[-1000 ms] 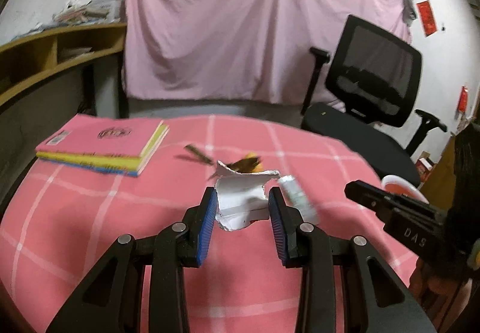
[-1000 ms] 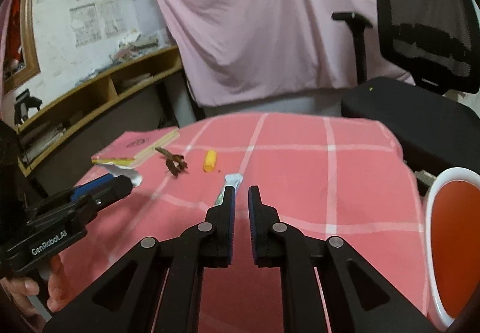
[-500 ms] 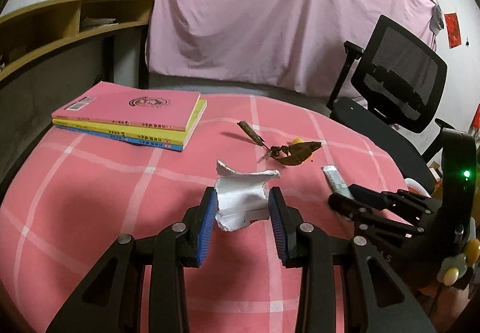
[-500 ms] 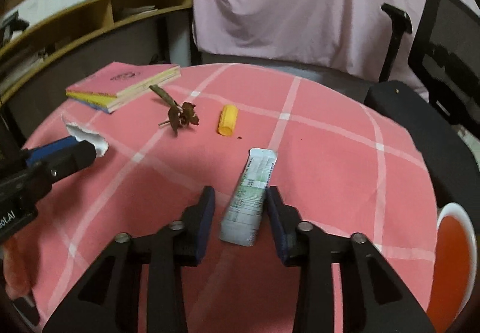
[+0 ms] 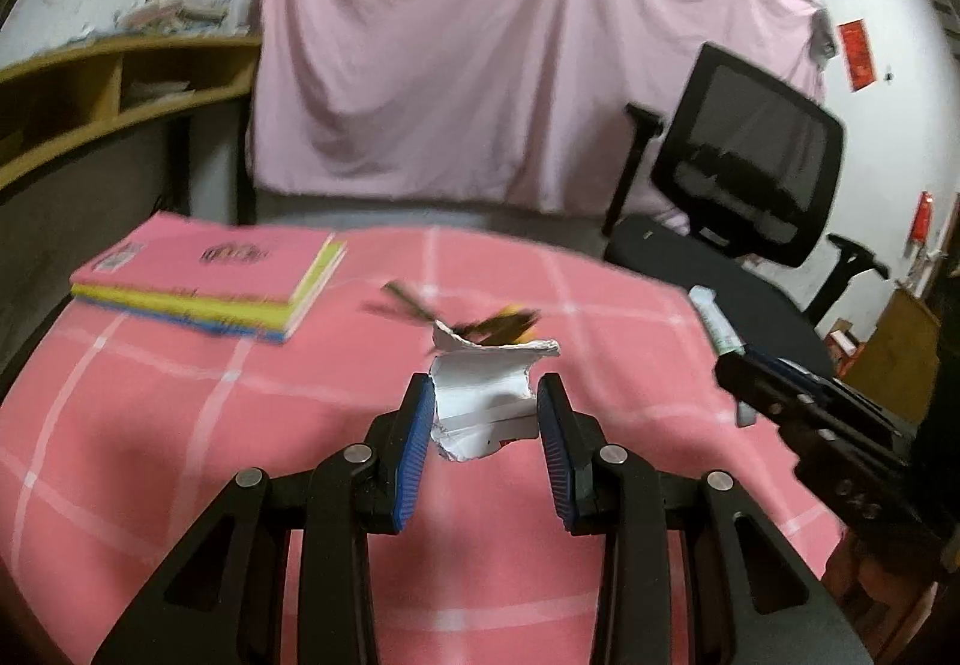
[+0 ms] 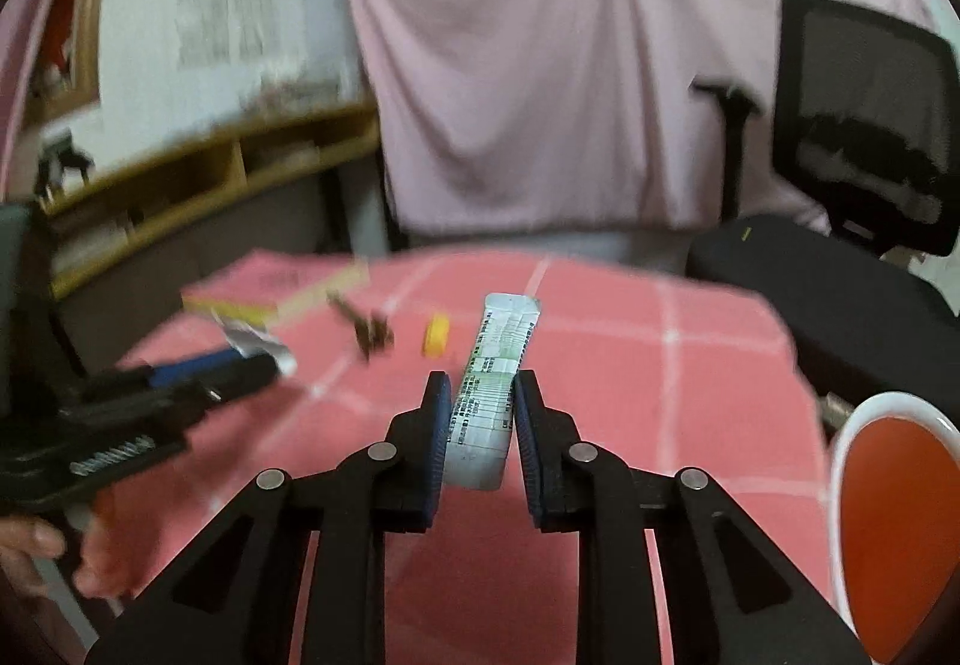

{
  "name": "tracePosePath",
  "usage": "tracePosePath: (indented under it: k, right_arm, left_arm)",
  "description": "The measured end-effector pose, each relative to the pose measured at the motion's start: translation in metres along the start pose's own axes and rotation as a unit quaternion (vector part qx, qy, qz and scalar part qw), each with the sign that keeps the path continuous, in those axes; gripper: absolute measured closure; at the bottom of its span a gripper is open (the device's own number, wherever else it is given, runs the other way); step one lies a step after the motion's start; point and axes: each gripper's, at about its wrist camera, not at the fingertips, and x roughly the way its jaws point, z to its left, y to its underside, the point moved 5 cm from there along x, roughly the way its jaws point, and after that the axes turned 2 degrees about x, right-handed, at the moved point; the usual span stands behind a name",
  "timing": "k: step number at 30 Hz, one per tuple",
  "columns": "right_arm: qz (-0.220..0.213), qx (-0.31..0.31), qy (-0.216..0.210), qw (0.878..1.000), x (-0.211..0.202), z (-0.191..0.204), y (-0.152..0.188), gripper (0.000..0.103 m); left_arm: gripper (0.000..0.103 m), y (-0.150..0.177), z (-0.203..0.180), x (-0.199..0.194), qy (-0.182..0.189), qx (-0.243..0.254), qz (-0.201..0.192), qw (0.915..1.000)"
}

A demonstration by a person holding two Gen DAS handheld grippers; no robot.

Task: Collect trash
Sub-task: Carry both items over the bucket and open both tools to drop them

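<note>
We log the left gripper [image 5: 486,413] with its blue-padded jaws about half closed, pressed on either side of a torn silvery-white wrapper scrap [image 5: 485,395] raised above the pink checked tablecloth [image 5: 180,413]. We log the right gripper [image 6: 478,413] narrowed onto a long white-and-green sachet [image 6: 489,395], which stands upright between its pads, clear of the cloth. On the cloth we list a dried brown leaf on a stem [image 6: 366,329], a small yellow cap [image 6: 436,336] and stacked books with a pink cover [image 5: 207,278], with a white-rimmed red bin [image 6: 888,527] at the table's right edge.
</note>
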Motion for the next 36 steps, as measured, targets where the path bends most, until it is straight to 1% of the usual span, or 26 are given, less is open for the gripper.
tracePosePath:
  k: [1, 3, 4, 5, 6, 8, 11, 12, 13, 16, 18, 21, 24, 28, 31, 36]
  right_arm:
    - [-0.03, 0.006, 0.0, 1.0, -0.013, -0.006, -0.004, 0.084]
    - [-0.061, 0.008, 0.004, 0.998, -0.027, -0.013, -0.009, 0.084]
    - [-0.084, 0.008, 0.011, 0.996, -0.039, -0.019, -0.012, 0.084]
    - [-0.095, 0.008, 0.015, 0.995, -0.044, -0.022, -0.015, 0.084]
    - [-0.116, 0.01, 0.024, 0.993, -0.055, -0.029, -0.018, 0.084]
    - [-0.141, 0.014, 0.037, 0.989, -0.071, -0.042, -0.023, 0.084]
    - [-0.174, 0.018, 0.067, 0.982, -0.094, -0.061, -0.029, 0.083]
    - [-0.181, 0.019, 0.074, 0.98, -0.1, -0.065, -0.029, 0.083]
    - [-0.193, 0.022, 0.09, 0.977, -0.11, -0.075, -0.03, 0.083]
    - [-0.21, 0.028, 0.122, 0.97, -0.125, -0.101, -0.034, 0.083]
    - [-0.22, 0.031, 0.144, 0.964, -0.137, -0.118, -0.033, 0.083]
    - [-0.223, 0.037, 0.172, 0.959, -0.148, -0.138, -0.029, 0.083]
    - [-0.215, 0.057, 0.202, 0.954, -0.154, -0.164, -0.021, 0.083]
    - [-0.197, 0.095, 0.224, 0.95, -0.156, -0.195, -0.011, 0.081]
    - [-0.177, 0.121, 0.232, 0.949, -0.154, -0.212, -0.002, 0.081]
    - [-0.149, 0.164, 0.241, 0.945, -0.151, -0.233, 0.015, 0.081]
  left_arm:
    - [0.073, -0.003, -0.006, -0.003, 0.004, 0.004, -0.009, 0.9999]
    - [0.073, -0.012, -0.02, -0.008, 0.014, 0.015, -0.031, 0.9993]
    - [0.073, -0.017, -0.03, -0.012, 0.02, 0.024, -0.046, 0.9985]
    - [0.073, -0.021, -0.037, -0.014, 0.024, 0.029, -0.054, 0.9978]
    - [0.073, -0.025, -0.046, -0.016, 0.031, 0.037, -0.064, 0.9968]
    - [0.073, -0.035, -0.07, -0.02, 0.048, 0.056, -0.086, 0.9936]
    - [0.073, -0.044, -0.101, -0.024, 0.073, 0.079, -0.11, 0.9881]
    - [0.073, -0.047, -0.113, -0.024, 0.084, 0.087, -0.117, 0.9857]
    - [0.073, -0.049, -0.128, -0.025, 0.094, 0.097, -0.126, 0.9827]
    - [0.072, -0.052, -0.168, -0.024, 0.124, 0.123, -0.146, 0.9737]
    - [0.072, -0.053, -0.189, -0.021, 0.139, 0.134, -0.151, 0.9696]
    - [0.072, -0.054, -0.219, -0.008, 0.166, 0.145, -0.147, 0.9644]
    - [0.072, -0.053, -0.249, 0.006, 0.188, 0.16, -0.133, 0.9597]
    - [0.072, -0.044, -0.29, 0.031, 0.219, 0.19, -0.091, 0.9527]
    - [0.072, -0.032, -0.312, 0.05, 0.225, 0.207, -0.054, 0.9506]
    - [0.072, -0.015, -0.329, 0.068, 0.232, 0.213, -0.018, 0.9488]
